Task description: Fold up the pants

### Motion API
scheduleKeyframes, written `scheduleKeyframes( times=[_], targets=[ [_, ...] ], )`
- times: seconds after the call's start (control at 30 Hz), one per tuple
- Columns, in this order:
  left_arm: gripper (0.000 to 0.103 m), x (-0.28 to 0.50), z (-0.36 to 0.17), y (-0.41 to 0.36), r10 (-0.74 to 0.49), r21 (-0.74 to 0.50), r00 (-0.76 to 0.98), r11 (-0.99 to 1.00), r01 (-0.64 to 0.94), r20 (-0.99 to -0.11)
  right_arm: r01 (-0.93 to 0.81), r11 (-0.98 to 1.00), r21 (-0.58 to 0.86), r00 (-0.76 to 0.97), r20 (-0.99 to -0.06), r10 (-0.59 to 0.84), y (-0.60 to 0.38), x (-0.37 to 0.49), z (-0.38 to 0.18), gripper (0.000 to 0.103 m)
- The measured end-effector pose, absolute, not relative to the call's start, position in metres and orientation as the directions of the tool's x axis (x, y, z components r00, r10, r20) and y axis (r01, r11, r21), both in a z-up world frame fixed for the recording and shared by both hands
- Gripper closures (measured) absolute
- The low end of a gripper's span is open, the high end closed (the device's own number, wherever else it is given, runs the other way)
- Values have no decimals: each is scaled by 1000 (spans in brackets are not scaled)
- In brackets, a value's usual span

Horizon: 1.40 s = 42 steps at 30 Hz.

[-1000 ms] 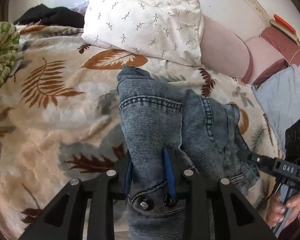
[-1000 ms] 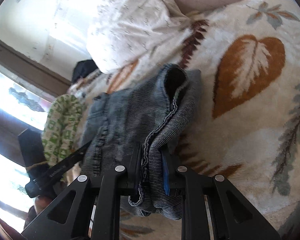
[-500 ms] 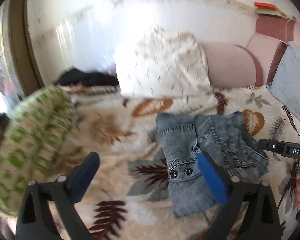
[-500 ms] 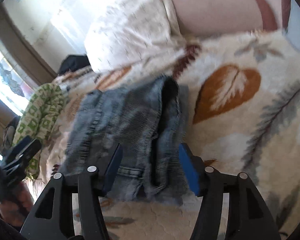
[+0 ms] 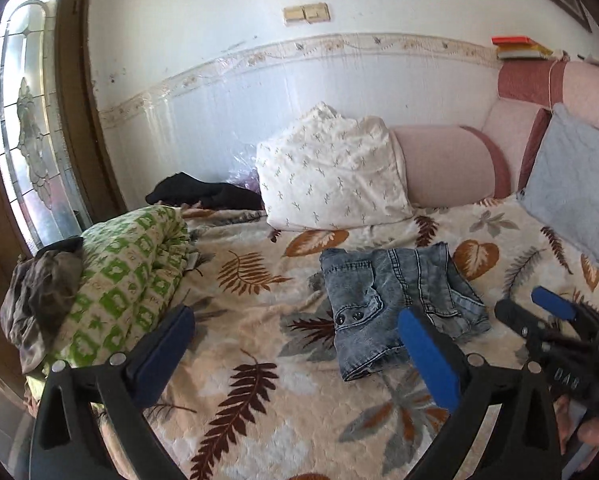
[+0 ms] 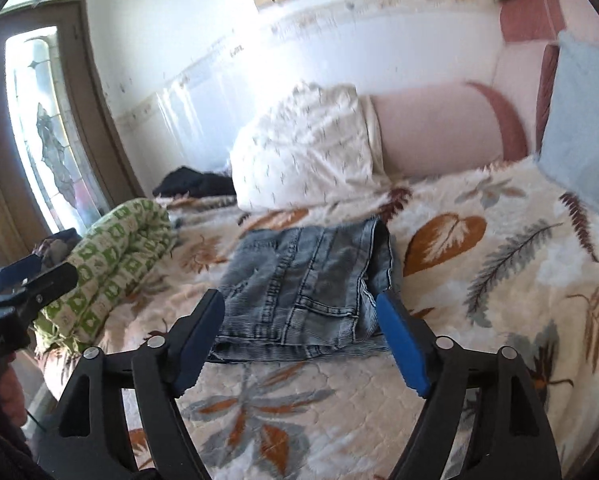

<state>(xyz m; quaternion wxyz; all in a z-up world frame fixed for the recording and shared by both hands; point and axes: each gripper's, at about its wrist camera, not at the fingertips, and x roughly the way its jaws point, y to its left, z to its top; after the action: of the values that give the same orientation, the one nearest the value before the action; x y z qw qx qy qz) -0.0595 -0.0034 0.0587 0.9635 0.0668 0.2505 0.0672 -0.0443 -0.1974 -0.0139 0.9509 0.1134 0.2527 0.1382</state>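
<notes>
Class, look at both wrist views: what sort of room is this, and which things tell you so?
Most likely a home bedroom or daybed corner: a leaf-print blanket spread under the folded jeans, a white pillow against the wall, and a rolled green quilt.

The right wrist view is smeared by motion, so the white pillow (image 6: 303, 148) and the wall behind it lose their detail. The folded pants (image 5: 395, 300) show only their top layer; the layers beneath are hidden. In the left wrist view the right tongs (image 5: 539, 312) run off the lower right edge. The dark garment (image 5: 203, 194) behind the green blanket (image 5: 127, 280) is partly hidden, perhaps a sweater. The books (image 5: 519, 46) are too small to read.
</notes>
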Motion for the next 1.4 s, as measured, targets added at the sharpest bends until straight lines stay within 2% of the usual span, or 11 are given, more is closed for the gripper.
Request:
scheduleKeyframes(
  times=[0.27, 0.4, 0.97, 1.4],
  targets=[
    [0, -80, 56, 11, 198, 128, 862, 980, -155, -467, -219, 959, 181, 898, -346, 271, -176, -92, -9, 22],
    [0, -83, 54, 12, 220, 133, 855, 975, -177, -470, -204, 970, 129, 923, -304, 235, -172, -97, -8, 18],
    [0, -73, 42, 18, 256, 130, 827, 967, -221, -501, -165, 971, 175, 938, -277, 209, -183, -97, 0, 15],
    [0, -73, 34, 18, 217, 94, 824, 976, -197, -523, -214, 972, 93, 932, -279, 231, -162, -101, -2, 15]
  ],
)
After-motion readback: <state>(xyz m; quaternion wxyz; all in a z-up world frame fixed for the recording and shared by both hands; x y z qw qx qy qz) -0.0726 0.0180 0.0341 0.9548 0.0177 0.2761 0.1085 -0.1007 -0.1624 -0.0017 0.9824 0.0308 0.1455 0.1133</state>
